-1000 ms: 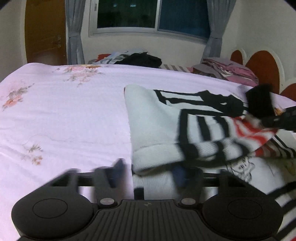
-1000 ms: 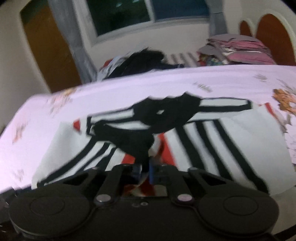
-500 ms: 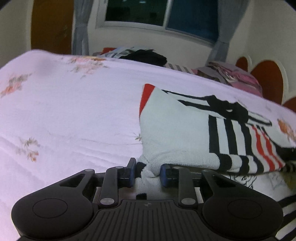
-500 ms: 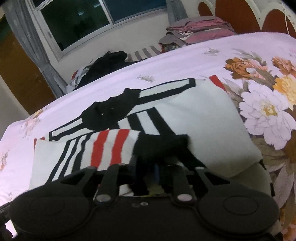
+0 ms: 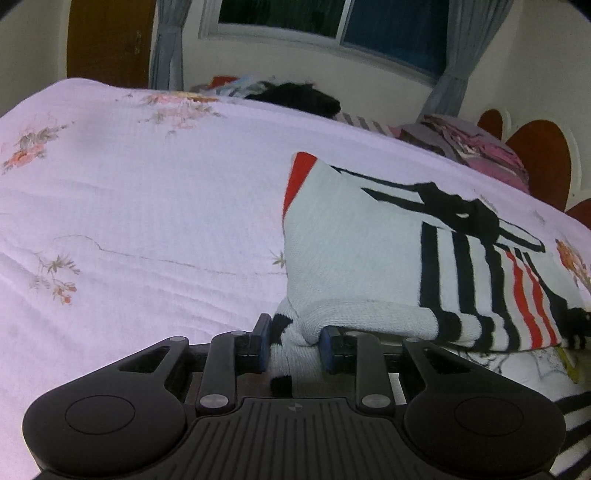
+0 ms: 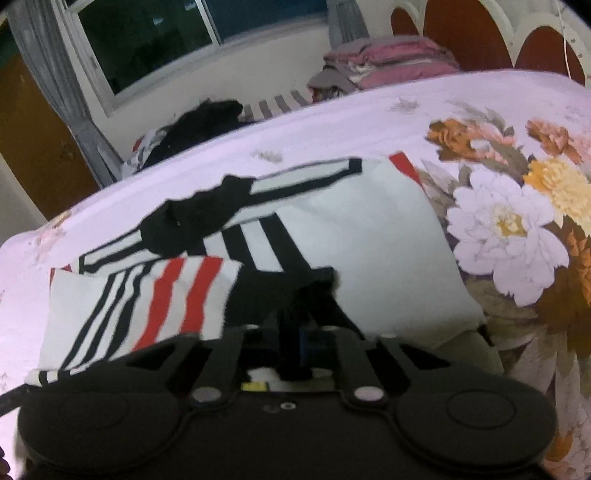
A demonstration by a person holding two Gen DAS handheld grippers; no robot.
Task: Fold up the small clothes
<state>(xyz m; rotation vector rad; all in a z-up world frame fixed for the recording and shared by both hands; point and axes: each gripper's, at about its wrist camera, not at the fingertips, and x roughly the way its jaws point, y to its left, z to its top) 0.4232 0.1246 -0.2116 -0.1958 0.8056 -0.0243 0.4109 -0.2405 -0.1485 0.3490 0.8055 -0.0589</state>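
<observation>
Lower centre of both views: left gripper [image 5: 293, 341] clamped on the hem of white knitted sweater with black and red stripes [image 5: 369, 251]; right gripper [image 6: 295, 334] pinching its black cuff. Best lowered level, edges matched, released together. Beneath: lilac floral bedspread [image 5: 147, 206]; upper frame: dark window [image 5: 332, 22].

Black hand-held gripper [image 5: 295, 341], blue pads [image 5: 264, 341], silver screws
</observation>
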